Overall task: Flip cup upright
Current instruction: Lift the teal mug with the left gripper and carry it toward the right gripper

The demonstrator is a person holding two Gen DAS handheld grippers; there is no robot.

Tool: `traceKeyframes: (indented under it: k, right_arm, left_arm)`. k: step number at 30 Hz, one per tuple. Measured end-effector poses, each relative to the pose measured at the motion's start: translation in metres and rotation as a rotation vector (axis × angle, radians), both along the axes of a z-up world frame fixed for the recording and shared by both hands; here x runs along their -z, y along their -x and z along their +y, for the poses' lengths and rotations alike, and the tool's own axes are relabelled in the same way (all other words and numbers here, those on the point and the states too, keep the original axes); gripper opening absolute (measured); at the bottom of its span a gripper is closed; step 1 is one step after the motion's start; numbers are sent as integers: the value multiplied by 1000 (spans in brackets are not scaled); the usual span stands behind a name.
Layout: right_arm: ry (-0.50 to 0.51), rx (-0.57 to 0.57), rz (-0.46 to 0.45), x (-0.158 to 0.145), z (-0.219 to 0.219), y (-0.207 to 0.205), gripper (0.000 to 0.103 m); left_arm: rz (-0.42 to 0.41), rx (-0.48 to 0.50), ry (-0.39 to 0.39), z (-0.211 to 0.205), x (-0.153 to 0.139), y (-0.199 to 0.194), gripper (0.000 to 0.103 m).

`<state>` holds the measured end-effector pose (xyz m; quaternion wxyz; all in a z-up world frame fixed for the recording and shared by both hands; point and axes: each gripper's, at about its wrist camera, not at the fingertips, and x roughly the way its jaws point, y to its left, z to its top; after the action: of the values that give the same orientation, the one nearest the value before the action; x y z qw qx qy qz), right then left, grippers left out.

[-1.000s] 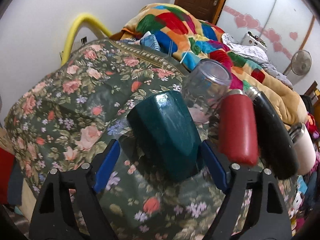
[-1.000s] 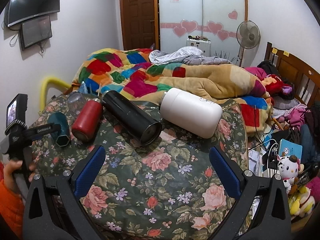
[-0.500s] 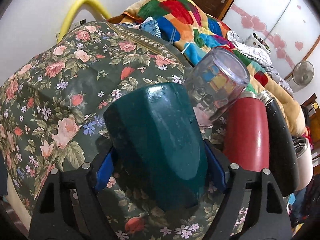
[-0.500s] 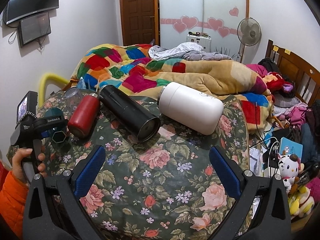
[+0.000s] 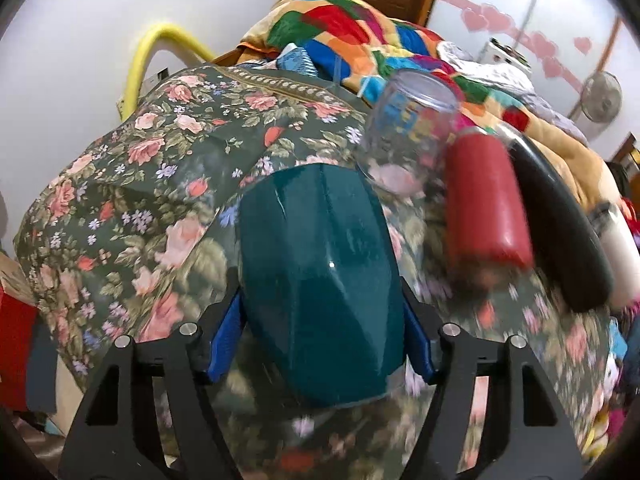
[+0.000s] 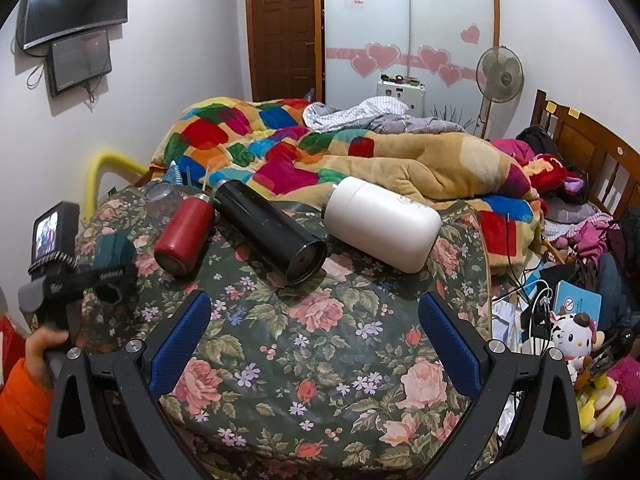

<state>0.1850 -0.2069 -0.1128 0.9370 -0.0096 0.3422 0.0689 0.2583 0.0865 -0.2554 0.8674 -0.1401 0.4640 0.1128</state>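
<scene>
Left wrist view: left gripper blue pads clamp teal faceted cup lying on floral cloth, long axis running away from fingers. Right gripper spread wide, empty, well apart.

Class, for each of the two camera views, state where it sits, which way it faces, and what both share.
Left wrist: on the left gripper, facing along its fingers closed on the teal cup.
Right wrist: on the open right gripper, facing across the floral cover; the person's hand shows.
Shared: the teal cup, red bottle, black flask.
</scene>
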Motion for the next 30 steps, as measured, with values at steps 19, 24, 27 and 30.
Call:
traceKeyframes:
  k: [19, 24, 27, 30]
  right_arm:
    - [-8, -11, -95, -26, -7, 33, 103]
    - [-6, 7, -87, -24, -17, 32, 103]
    - [-3, 19, -78, -21, -23, 32, 103]
    - [5, 29, -71, -19, -28, 31, 103]
  left_arm:
    - [-159, 246, 14, -93, -77, 57, 68]
    - [-163, 314, 29, -125, -78, 54, 68]
    - [-151, 359, 48, -144, -72, 48, 68]
    - [-137, 393, 56, -157, -65, 43, 68]
